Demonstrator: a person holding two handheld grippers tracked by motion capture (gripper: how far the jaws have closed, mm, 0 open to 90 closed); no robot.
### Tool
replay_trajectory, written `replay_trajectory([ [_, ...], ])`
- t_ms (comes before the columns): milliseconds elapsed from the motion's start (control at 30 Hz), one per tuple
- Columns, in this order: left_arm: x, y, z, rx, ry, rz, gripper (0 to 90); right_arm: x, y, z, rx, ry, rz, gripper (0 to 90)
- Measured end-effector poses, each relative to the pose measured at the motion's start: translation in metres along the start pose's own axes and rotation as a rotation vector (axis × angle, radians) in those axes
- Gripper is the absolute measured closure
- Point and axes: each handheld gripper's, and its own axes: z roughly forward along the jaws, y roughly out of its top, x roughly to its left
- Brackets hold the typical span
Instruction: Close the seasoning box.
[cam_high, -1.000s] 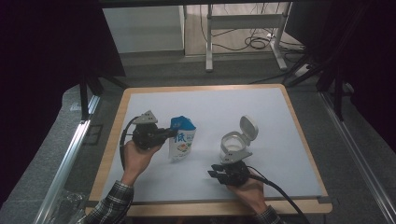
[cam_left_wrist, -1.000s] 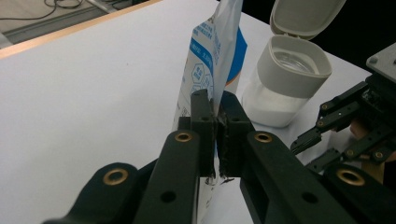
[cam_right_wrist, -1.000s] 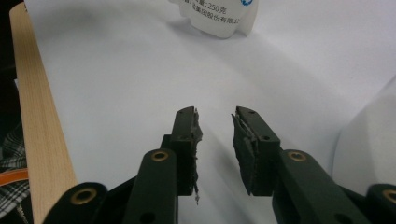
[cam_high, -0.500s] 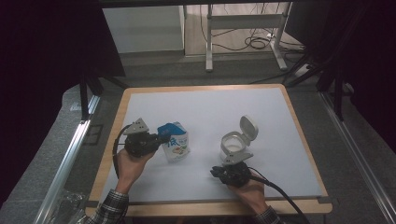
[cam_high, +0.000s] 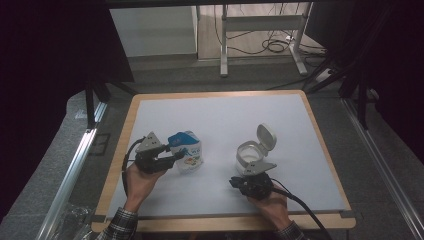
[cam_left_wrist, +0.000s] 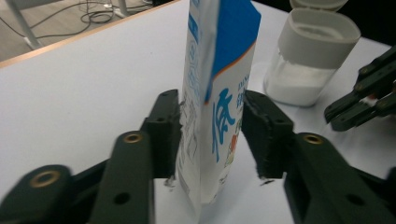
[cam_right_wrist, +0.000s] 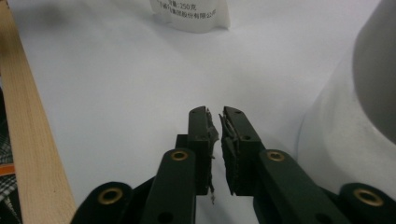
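A blue and white milk carton (cam_high: 186, 152) (cam_left_wrist: 219, 93) stands upright on the white mat, left of centre. My left gripper (cam_high: 176, 156) (cam_left_wrist: 210, 126) is shut on it, one jaw on each side face. A white jar (cam_high: 250, 152) (cam_left_wrist: 313, 60) with its flip lid open stands to the right of the carton. Just in front of the jar, my right gripper (cam_high: 234, 182) (cam_right_wrist: 217, 116) hovers low over the mat, jaws together with nothing between them. In the right gripper view the jar (cam_right_wrist: 355, 116) looms at the right and the carton's base (cam_right_wrist: 191, 14) sits at the top.
The white mat (cam_high: 225, 115) covers a wood-rimmed table (cam_high: 215, 94). Dark metal rails run along both sides of the table. A desk frame and cables (cam_high: 280, 45) lie on the floor beyond the far edge.
My left gripper has drawn the carton a little to the left and toward the near edge. The right gripper and the jar have stayed where they were.
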Motion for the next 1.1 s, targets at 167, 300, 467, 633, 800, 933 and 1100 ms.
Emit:
replay_trajectory([
  [167, -0.003, -0.008, 0.003, 0.022, 0.024, 0.007, 37.7, 0.001, -0.002, -0.004, 0.008, 0.000, -0.012, 80.2],
  [300, -0.004, -0.015, 0.005, 0.047, 0.034, 0.004, 28.5, 0.001, -0.004, -0.006, 0.012, 0.011, -0.018, 85.6],
  [467, -0.006, -0.026, 0.008, 0.074, 0.038, -0.009, 20.9, -0.004, -0.007, -0.009, 0.016, 0.022, -0.007, 89.4],
  [633, -0.007, -0.038, 0.011, 0.106, 0.049, -0.042, 12.9, -0.009, -0.009, -0.015, 0.019, 0.008, 0.003, 89.4],
  [800, -0.009, -0.051, 0.014, 0.163, 0.061, -0.054, 7.0, -0.013, -0.012, -0.021, 0.022, -0.006, 0.018, 89.4],
  [933, -0.010, -0.062, 0.016, 0.198, 0.071, -0.074, 5.2, -0.015, -0.014, -0.026, 0.021, -0.017, 0.026, 89.4],
  [1100, -0.010, -0.074, 0.020, 0.248, 0.093, -0.085, 3.8, -0.019, -0.018, -0.032, 0.025, -0.038, 0.032, 89.3],
])
